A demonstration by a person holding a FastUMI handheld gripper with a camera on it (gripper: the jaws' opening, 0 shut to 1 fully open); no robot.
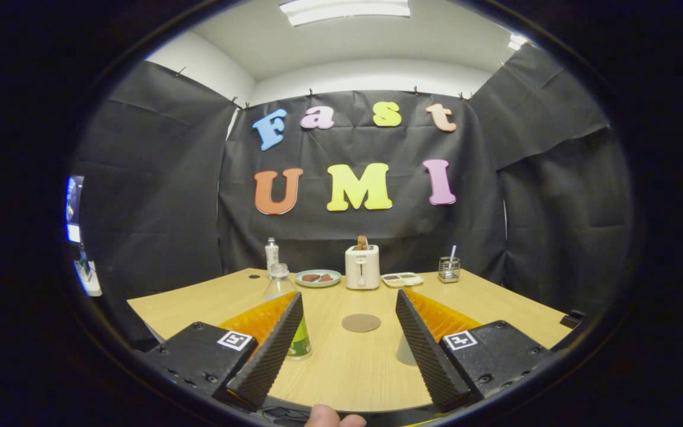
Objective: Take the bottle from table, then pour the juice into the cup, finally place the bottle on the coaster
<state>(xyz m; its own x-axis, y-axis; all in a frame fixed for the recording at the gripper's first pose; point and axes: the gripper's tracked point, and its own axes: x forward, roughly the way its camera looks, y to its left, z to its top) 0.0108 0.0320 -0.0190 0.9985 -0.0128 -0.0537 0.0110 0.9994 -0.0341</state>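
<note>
Two fingers of the tongs [347, 341] stand wide apart over the table [341, 367], gripping nothing. Bottle [285, 308] stands upright by the left finger, partly hidden behind it, greenish liquid low inside. Coaster [361, 322] lies bare ahead between the fingers. Cup [405, 350] is mostly hidden behind the right finger; contents unclear. Farther back: plate [318, 277] with brown pieces, toaster [362, 267] with toast in it, tray [402, 279] with small portions, glass holder [449, 270] with a stick, white bottle [271, 254].
</note>
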